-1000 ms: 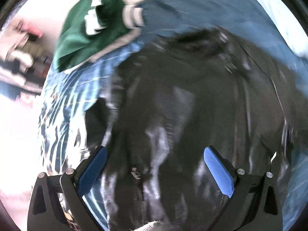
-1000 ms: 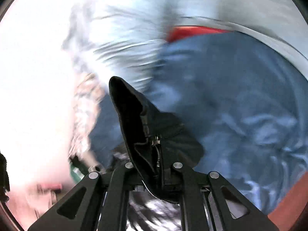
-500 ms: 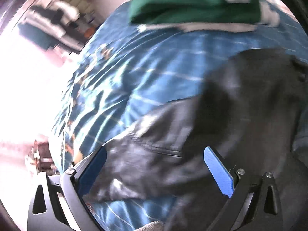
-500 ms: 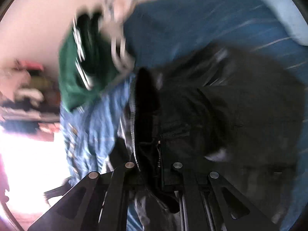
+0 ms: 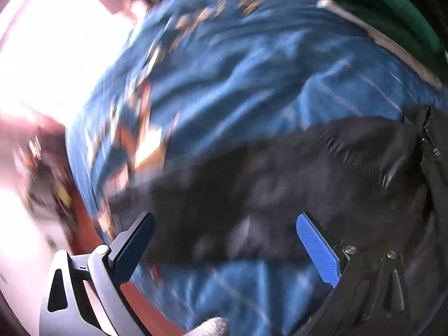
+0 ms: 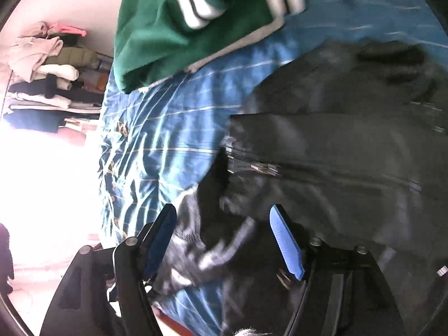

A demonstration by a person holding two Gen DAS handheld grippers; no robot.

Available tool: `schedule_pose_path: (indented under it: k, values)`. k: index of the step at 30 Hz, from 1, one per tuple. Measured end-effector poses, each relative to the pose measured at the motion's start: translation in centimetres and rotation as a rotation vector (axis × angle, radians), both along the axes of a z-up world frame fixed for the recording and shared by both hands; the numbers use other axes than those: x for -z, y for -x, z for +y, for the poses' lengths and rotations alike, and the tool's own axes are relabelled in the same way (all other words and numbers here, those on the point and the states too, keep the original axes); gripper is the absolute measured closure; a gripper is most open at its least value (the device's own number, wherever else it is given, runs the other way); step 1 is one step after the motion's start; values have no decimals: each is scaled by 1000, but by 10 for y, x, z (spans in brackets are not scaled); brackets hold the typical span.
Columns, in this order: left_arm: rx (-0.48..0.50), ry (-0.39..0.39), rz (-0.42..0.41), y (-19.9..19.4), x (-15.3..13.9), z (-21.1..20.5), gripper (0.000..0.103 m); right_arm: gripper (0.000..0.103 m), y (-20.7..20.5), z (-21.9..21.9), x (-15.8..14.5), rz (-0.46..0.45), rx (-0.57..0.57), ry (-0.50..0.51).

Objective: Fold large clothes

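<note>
Bedroom setting: bed with a blue striped bedspread [image 6: 173, 128], also seen in the left wrist view [image 5: 252, 84], patterned along one edge. Item 1: black jacket [image 6: 336, 145], zipped garment of dark shiny cloth, lying spread on the bedspread, its zipper line running across the right wrist view; the same jacket [image 5: 280, 173] shows blurred in the left wrist view, with a zipper pull near the right rim. Item 2: green garment [image 6: 168, 33] with white and grey striped trim, heaped on the bedspread beyond the jacket, apart from it; a corner of it [image 5: 392, 5] shows at the upper right of the left wrist view. Item 3: open clothes shelves [image 6: 47, 70] against the far wall, holding stacked folded clothes in white, olive, black and pink; single pieces too small to tell. Item 4: left hand-held gripper [image 5: 224, 240], jaws wide apart, blue pads clear of any cloth, poised over the jacket's blurred edge. Item 5: right hand-held gripper [image 6: 224, 238], jaws opening, a crumpled fold of the jacket lying between the blue pads without being pressed by them. A gloved fingertip [image 5: 212, 324] shows at the lower edge.
</note>
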State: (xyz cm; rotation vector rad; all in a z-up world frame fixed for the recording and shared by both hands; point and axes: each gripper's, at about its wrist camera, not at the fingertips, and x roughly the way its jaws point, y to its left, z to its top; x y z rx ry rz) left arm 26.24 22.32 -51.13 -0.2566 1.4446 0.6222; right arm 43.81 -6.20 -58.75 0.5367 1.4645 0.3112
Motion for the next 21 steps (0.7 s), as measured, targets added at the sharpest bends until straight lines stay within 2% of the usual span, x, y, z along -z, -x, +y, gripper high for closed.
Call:
schedule_pose_path:
  k: [3,6,10,14,16,17,18,19,20,21]
  values:
    - [-217,205,-22,50,21,28,0,32,26,-32,-5,44,55,54]
    - [-400,327,-44,86,50,50,0,31,48,-52,4,86,84,148]
    - [-608,358,-105,112,82,85,0,26,71,-67,30,145,87,330]
    - [-807,363,-197,120,93,120,0,26,84,-70,49,171,94,342]
    - [-873,320,-231,120,86,130,8,26,86,-62,49,152,63,398]
    - [-879,281,-239,118,78,133,22,26,86,-58,48,140,53,425]
    - [-868,247,-239,115,72,134,44,26,86,-53,48,128,40,457]
    - [-851,205,-234,112,65,134,59,26,86,-47,47,114,26,482]
    - [-811,157,-243,107,55,134,87,26,86,-44,46,111,22,474]
    - [-775,144,-262,102,48,133,91,25,86,-41,46,115,24,449]
